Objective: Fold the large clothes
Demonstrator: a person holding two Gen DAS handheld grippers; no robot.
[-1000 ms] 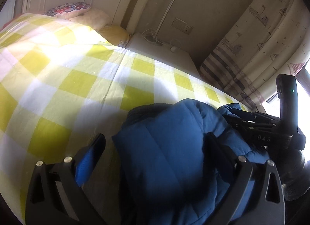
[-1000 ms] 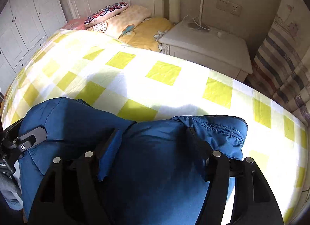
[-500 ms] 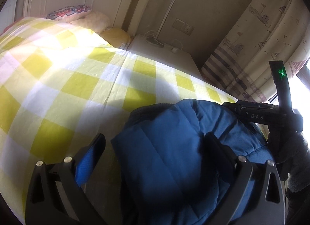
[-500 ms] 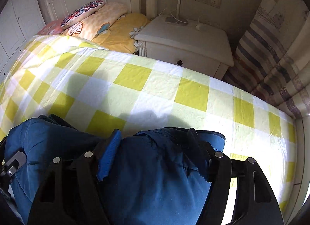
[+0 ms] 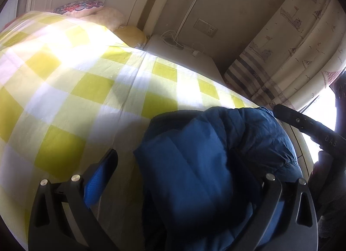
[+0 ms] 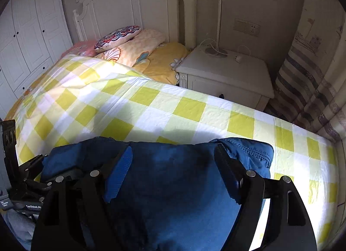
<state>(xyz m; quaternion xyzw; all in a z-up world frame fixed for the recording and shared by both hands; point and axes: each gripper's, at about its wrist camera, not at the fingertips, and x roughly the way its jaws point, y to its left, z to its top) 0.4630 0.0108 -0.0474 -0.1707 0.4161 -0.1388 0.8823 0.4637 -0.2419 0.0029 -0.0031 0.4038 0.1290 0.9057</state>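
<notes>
R tongs (image 6: 173, 160) opening over blue jacket (image 6: 168, 186); L tongs (image 5: 175, 164) apart, unclamped.

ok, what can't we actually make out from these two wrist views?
- Near part of the blue jacket: cut off by the bottom edge in both views.
- Right tool: opening, jacket between its fingers; pad contact hidden by folds.
- Left tool: right finger's tip buried in the jacket.
- Window, left view: blown out.
- Checked sheet: glare hides the pattern.

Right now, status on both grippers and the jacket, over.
Left gripper open, straddling the blue jacket. Right gripper opening, jacket between its jaws. Jacket bundled on the checked bedspread. Nothing in the way.
</notes>
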